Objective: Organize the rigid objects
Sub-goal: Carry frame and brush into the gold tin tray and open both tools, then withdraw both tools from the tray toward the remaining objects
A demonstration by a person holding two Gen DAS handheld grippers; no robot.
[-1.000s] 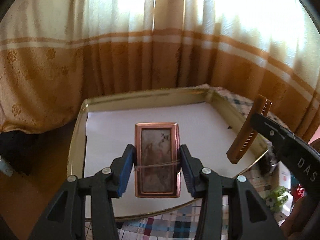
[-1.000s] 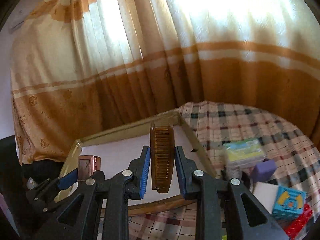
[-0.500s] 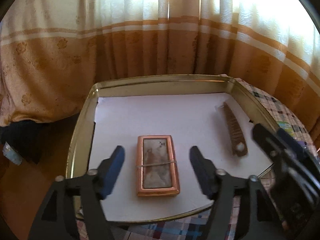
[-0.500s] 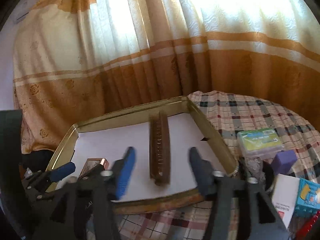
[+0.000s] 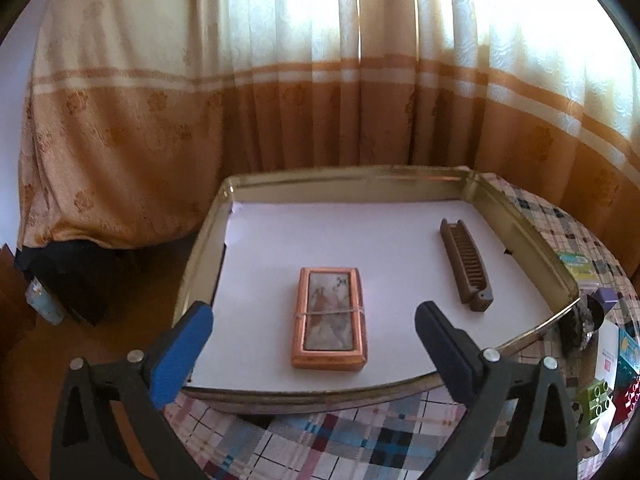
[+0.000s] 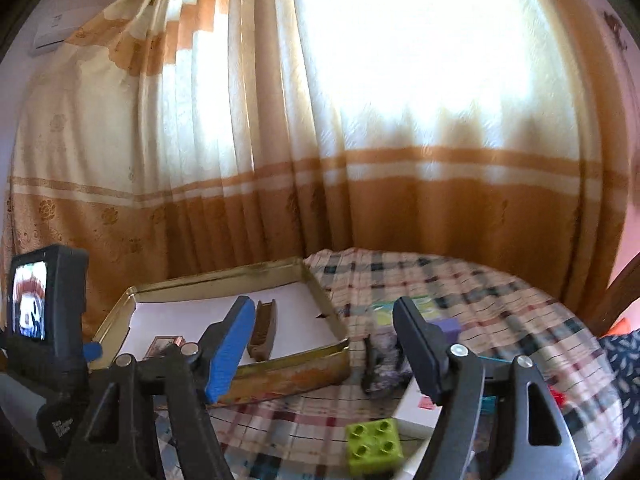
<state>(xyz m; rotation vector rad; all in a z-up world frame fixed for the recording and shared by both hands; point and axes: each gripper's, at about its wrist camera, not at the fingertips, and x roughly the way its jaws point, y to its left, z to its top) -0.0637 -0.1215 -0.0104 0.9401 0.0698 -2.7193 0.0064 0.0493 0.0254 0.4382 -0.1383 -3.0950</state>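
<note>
Both hand-held grippers open and empty at the tray.

The left hand-held gripper [image 5: 314,344], angled down, has just spread its jaws wide, clear of the copper box [image 5: 329,318] lying flat on the gold tray [image 5: 532,248]. The right hand-held gripper [image 6: 324,348], its jaws also just opening, holds nothing; beyond it the brown comb [image 6: 264,330] lies in the tray, seemingly on its side in this blurred view.

The left gripper [image 5: 316,344] has just been opening and let go of the box [image 5: 330,317], now flat in the tray [image 5: 532,240]; the right gripper [image 6: 324,344] has opened too, left the comb [image 5: 466,265] there and swung right
</note>
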